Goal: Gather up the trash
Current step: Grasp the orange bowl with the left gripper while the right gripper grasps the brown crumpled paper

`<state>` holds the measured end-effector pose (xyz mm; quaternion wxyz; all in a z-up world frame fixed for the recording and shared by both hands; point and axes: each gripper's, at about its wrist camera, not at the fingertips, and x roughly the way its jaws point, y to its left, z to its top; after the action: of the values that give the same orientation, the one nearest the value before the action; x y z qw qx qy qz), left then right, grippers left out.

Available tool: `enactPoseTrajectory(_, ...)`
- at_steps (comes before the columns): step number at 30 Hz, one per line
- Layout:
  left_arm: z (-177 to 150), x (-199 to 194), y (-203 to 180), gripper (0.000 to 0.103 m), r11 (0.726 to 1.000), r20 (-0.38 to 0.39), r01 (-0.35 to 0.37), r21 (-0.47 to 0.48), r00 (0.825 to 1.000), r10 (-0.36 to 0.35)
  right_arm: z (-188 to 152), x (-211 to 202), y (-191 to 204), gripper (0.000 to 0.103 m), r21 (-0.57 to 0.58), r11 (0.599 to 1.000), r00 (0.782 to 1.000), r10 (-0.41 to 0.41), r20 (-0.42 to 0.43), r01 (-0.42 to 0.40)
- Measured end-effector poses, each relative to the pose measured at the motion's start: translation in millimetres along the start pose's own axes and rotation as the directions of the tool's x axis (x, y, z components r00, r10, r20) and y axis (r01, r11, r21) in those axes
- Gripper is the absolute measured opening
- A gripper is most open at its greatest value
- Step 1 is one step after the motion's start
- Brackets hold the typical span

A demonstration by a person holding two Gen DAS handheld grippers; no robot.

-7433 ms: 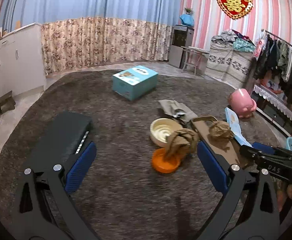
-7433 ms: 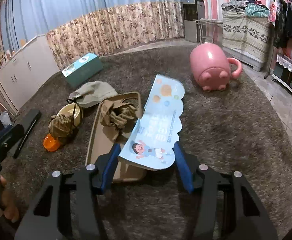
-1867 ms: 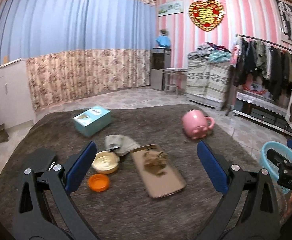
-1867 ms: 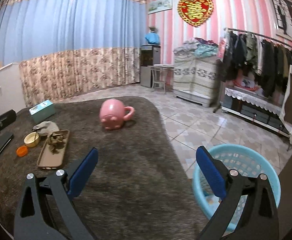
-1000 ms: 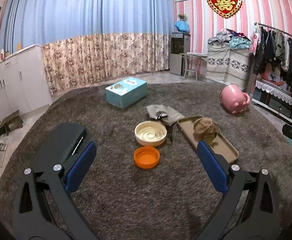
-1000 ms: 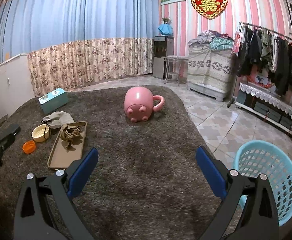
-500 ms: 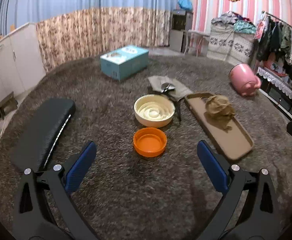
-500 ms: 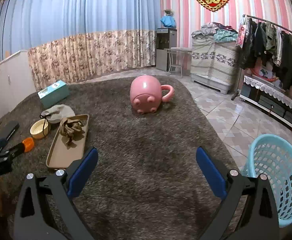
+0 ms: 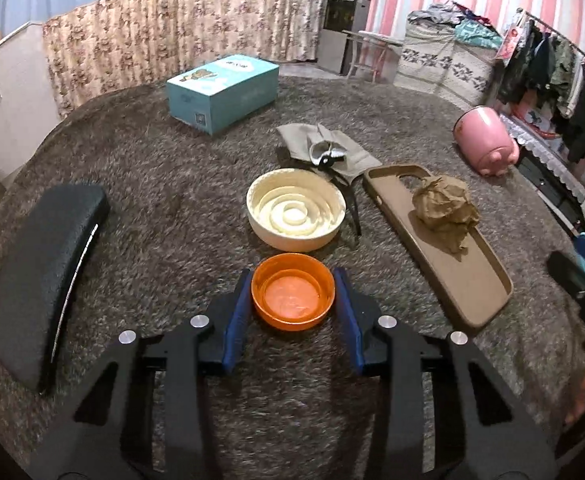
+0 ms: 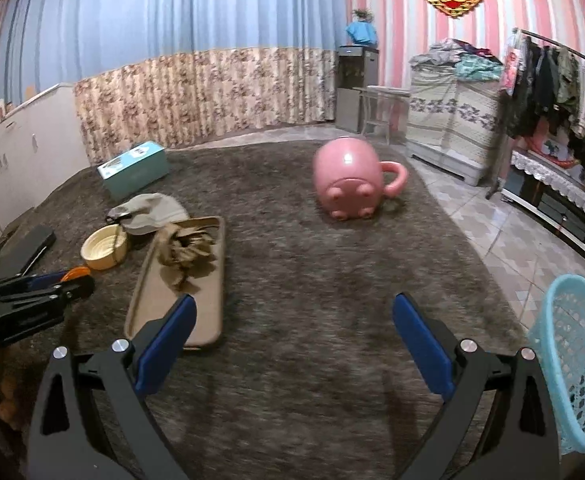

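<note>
The orange lid [image 9: 293, 297] lies round on the carpet [image 9: 172, 208], hollow side up, between the closing left gripper [image 9: 293, 303] pads, which touch its rim. The right gripper [image 10: 292, 344] hangs wide, empty. No writing is readable.

Orange lid [image 9: 293, 297], shallow and round, lies open side up on the grey carpet [image 9: 180, 208], just in front of a cream ribbed bowl [image 9: 295, 215]. Crumpled brown paper [image 9: 444, 209] sits on a flat tan tray [image 9: 464, 280]. Light blue mesh basket [image 10: 576, 368] stands upright on the tiles off the carpet's edge.
</note>
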<state>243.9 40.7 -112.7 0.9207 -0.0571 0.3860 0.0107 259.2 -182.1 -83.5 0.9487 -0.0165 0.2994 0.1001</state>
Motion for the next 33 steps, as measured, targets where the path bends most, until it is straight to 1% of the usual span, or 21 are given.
enactPoseTrajectory(2, 2, -7, 5, 0.039, 1.0, 0.031, -0.009, 0.008, 0.999, 0.009, 1, 4, 9, 0.096, -0.025, 0.999, 1.0, 0.025, -0.014, -0.026)
enactPoseTrajectory(4, 5, -15, 12, 0.039, 0.999, 0.073, -0.035, 0.017, 0.997, 0.034, 4, 8, 15, 0.096, -0.035, 0.998, 0.999, 0.042, -0.023, -0.043)
enactPoseTrajectory(7, 10, -28, 30, 0.039, 0.995, 0.166, -0.099, 0.0, 0.981, 0.098, 16, 14, 24, 0.096, -0.019, 0.995, 0.995, 0.093, -0.016, -0.094)
enactPoseTrajectory(10, 14, -33, 49, 0.039, 0.987, 0.226, -0.147, -0.067, 0.961, 0.158, 25, 29, 38, 0.096, -0.043, 0.994, 0.995, 0.098, -0.024, -0.099)
enactPoseTrajectory(11, 13, -33, 53, 0.039, 0.984, 0.235, -0.154, -0.086, 0.957, 0.17, 27, 33, 41, 0.096, -0.045, 0.994, 0.995, 0.101, -0.027, -0.102)
enactPoseTrajectory(13, 10, -30, 60, 0.039, 0.981, 0.23, -0.153, -0.117, 0.957, 0.176, 28, 43, 49, 0.096, -0.041, 0.991, 0.991, 0.125, -0.046, -0.127)
enactPoseTrajectory(16, 9, -27, 65, 0.039, 0.978, 0.227, -0.152, -0.144, 0.957, 0.182, 30, 51, 56, 0.094, -0.054, 0.99, 0.99, 0.129, -0.061, -0.132)
enactPoseTrajectory(18, 8, -26, 67, 0.039, 0.978, 0.224, -0.15, -0.145, 0.958, 0.18, 31, 56, 61, 0.085, -0.061, 0.988, 0.987, 0.14, -0.073, -0.145)
enactPoseTrajectory(20, 7, -24, 67, 0.039, 0.979, 0.217, -0.152, -0.133, 0.96, 0.178, 31, 64, 64, 0.066, -0.059, 0.984, 0.981, 0.165, -0.1, -0.171)
enactPoseTrajectory(21, 7, -23, 66, 0.039, 0.98, 0.217, -0.153, -0.127, 0.96, 0.178, 29, 66, 66, 0.062, -0.064, 0.982, 0.979, 0.171, -0.115, -0.179)
enactPoseTrajectory(23, 7, -23, 64, 0.039, 0.98, 0.219, -0.157, -0.119, 0.959, 0.18, 28, 68, 69, 0.047, -0.076, 0.98, 0.976, 0.176, -0.125, -0.186)
enactPoseTrajectory(25, 6, -23, 63, 0.039, 0.98, 0.218, -0.158, -0.119, 0.959, 0.181, 28, 63, 70, 0.043, -0.086, 0.979, 0.979, 0.175, -0.109, -0.185)
enactPoseTrajectory(28, 6, -22, 62, 0.039, 0.98, 0.215, -0.162, -0.118, 0.959, 0.185, 29, 55, 65, 0.027, -0.078, 0.978, 0.978, 0.186, -0.089, -0.193)
enactPoseTrajectory(30, 6, -22, 63, 0.039, 0.98, 0.217, -0.164, -0.113, 0.958, 0.186, 31, 42, 55, 0.026, -0.057, 0.98, 0.98, 0.19, -0.057, -0.193)
enactPoseTrajectory(32, 6, -22, 59, 0.039, 0.98, 0.221, -0.172, -0.099, 0.957, 0.19, 32, 32, 45, 0.019, -0.043, 0.98, 0.981, 0.191, -0.036, -0.192)
enactPoseTrajectory(33, 5, -22, 57, 0.039, 0.98, 0.223, -0.177, -0.091, 0.955, 0.194, 33, 28, 41, 0.017, -0.038, 0.981, 0.982, 0.187, -0.028, -0.188)
